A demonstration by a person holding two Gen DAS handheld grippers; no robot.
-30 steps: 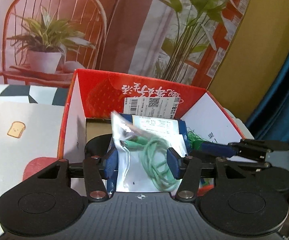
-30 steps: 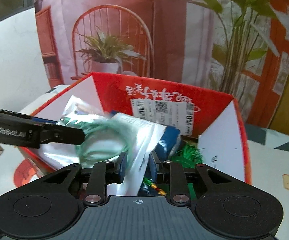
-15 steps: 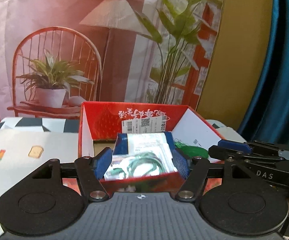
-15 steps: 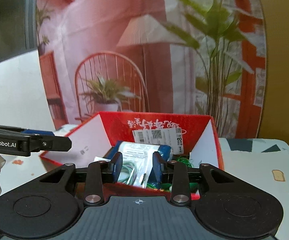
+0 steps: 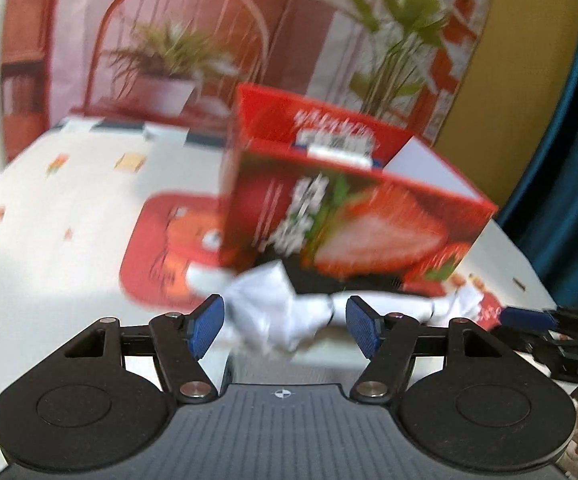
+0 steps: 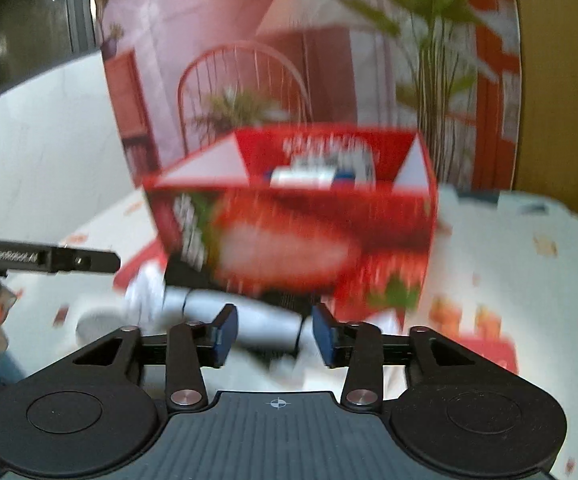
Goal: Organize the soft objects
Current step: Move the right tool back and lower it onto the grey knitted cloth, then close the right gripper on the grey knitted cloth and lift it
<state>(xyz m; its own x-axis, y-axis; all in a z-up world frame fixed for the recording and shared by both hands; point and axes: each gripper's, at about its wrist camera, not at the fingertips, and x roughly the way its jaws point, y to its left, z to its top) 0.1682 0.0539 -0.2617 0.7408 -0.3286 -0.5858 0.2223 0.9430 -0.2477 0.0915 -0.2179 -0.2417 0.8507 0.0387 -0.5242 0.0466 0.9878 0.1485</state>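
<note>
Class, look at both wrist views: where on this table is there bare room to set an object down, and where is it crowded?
Free: the tablecloth left of the red strawberry box, out to the table's edge, and the cloth right of the box. Crowded: directly in front of the box, where the white soft bundle lies before the open left gripper and right gripper.

One red strawberry-printed cardboard box [image 5: 353,216] stands ahead of the tool; one crumpled white soft wrapper [image 5: 277,312] lies nearest, between its blue pads.
</note>
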